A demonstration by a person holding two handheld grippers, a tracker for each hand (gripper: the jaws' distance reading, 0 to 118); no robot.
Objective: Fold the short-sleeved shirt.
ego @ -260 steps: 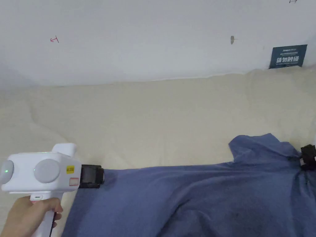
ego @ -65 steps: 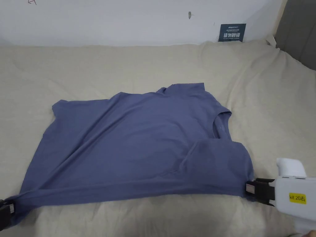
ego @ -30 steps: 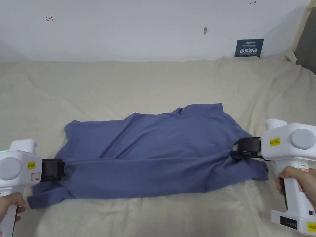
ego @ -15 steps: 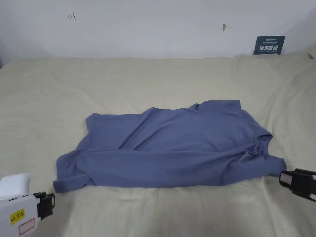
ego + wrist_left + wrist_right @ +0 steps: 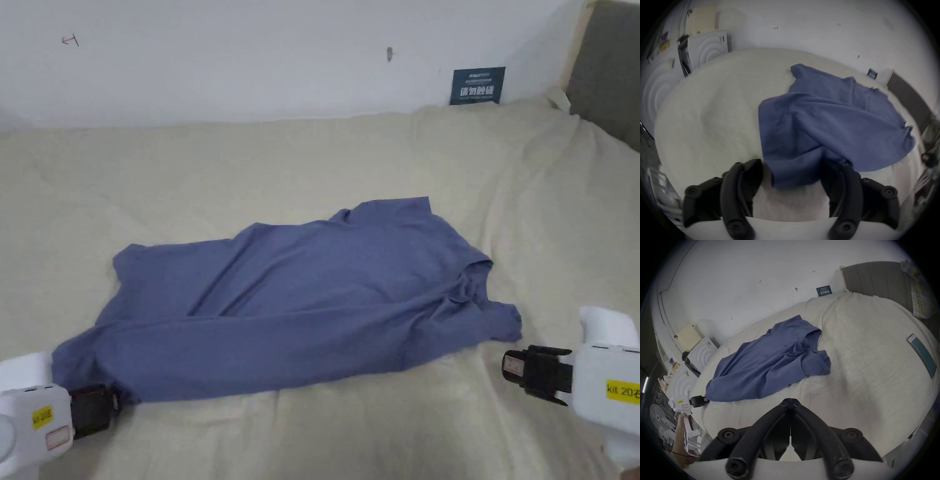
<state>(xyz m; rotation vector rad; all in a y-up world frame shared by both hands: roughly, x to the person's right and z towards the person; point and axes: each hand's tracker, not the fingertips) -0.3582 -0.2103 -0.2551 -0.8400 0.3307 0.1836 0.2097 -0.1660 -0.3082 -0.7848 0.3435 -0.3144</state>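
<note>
- Jaws of the left gripper [image 5: 792, 177] gape around the shirt [image 5: 300, 294] corner, not yet pinching; right gripper [image 5: 514, 369] is closed, empty — beside the sleeve.
- Half-folded on the bed [image 5: 312, 162]; next, I'd guess, both corners need gripping.

Likely a bedroom: a bed [image 5: 312, 156] with cream sheet, grey padded headboard [image 5: 606, 62], plain white wall [image 5: 250, 56].

Cream bed [image 5: 312, 156], rumpled blue shirt [image 5: 300, 300]
</note>
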